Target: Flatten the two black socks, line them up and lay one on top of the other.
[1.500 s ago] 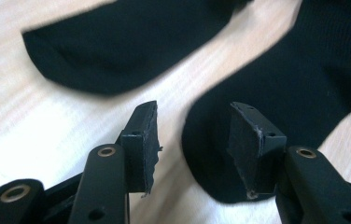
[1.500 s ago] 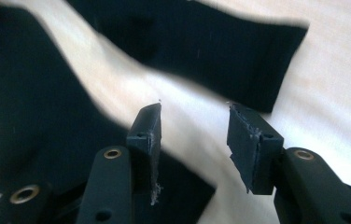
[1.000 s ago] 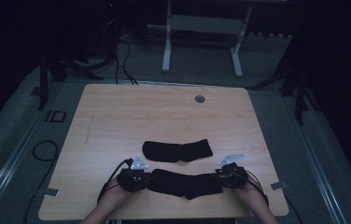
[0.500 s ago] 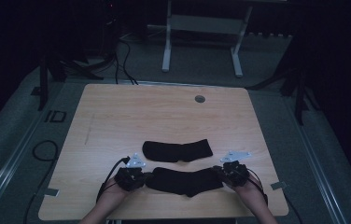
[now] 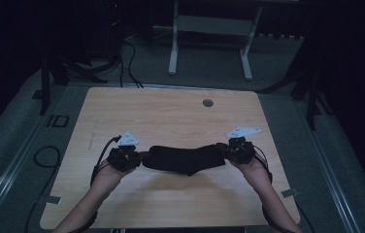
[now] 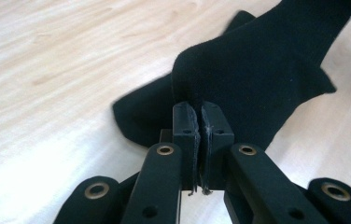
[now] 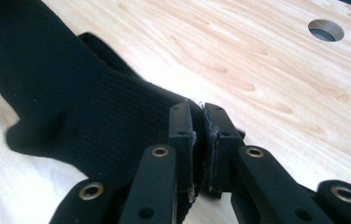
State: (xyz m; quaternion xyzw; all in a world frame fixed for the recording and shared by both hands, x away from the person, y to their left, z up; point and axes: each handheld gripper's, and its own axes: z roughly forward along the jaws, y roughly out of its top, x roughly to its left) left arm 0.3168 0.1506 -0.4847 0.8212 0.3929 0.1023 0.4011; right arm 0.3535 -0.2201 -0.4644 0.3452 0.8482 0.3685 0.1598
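**Lifting the upper sock (image 5: 185, 161) by both ends**

Strung out sideways above the front half of the worktop (image 5: 171, 114), roughly parallel to its front edge, sagging a little in the middle. Pinched at one end by the left gripper (image 6: 200, 116), clamped down tight on a fold of black knit with hardly a gap between the pads. Pinched at the other end by the right gripper (image 7: 199, 116), just closed onto the cloth, thin fabric squeezed between its jaws.

Directly beneath, seen past the left gripper's jaws: the lower sock (image 6: 134, 116), flat on the wood and partly covered by the raised one. Hard to tell from above whether the two touch.

To do this step well:
- Keep both grips firm and level, so neither end slips out.
- Hold the stretch gentle; enough to flatten the knit, not to drag it from the pads.
- Carry it high enough to clear the lower sock, then line up end with end before setting down.
- Watch the sagging middle for snagging.

Counted: two black socks, two grippers, one worktop, one round hole (image 5: 207, 103) near its back edge.
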